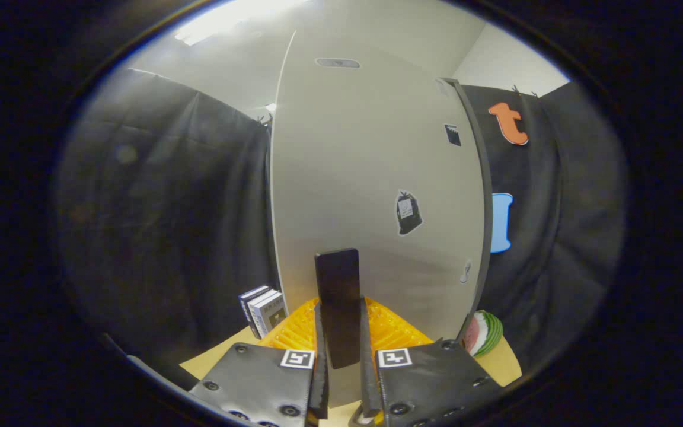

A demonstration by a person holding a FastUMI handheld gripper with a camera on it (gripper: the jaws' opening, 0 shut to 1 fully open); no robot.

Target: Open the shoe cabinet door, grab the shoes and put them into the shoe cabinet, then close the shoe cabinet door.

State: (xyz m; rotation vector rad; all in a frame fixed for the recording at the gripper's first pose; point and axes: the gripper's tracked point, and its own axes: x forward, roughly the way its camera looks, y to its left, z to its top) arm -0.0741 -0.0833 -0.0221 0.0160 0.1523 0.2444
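The gripper (341, 356) sits at the bottom centre of the frame with its two fingers drawn narrow around a dark, flat, upright handle (338, 305); both fingers appear to press against its sides, though the fisheye bend makes the exact contact hard to judge. That handle belongs to the shoe cabinet door (371, 178), a tall pale panel that takes up the middle of the frame from the bottom to near the top. Several stickers sit on the door: a dark bag-shaped one (408, 212) right of centre, a small dark square one (452, 135) toward the upper right, and a pale small one (465, 271) near the lower right edge; any writing on them is too small to read. An oval fitting (337, 62) shows near the door's top. A dark strip (479, 196) runs down the door's right edge. Just behind the fingers, low in the frame, lies an orange ribbed piece (390, 329), touching the foot of the door. To the lower left stand a few upright books (263, 311) beside the door's left edge, on a tan surface (214, 362). At the lower right, a watermelon-slice toy (482, 333) rests near the door's corner. Black cloth (163, 225) hangs on both sides, leaving open room left and right of the door.
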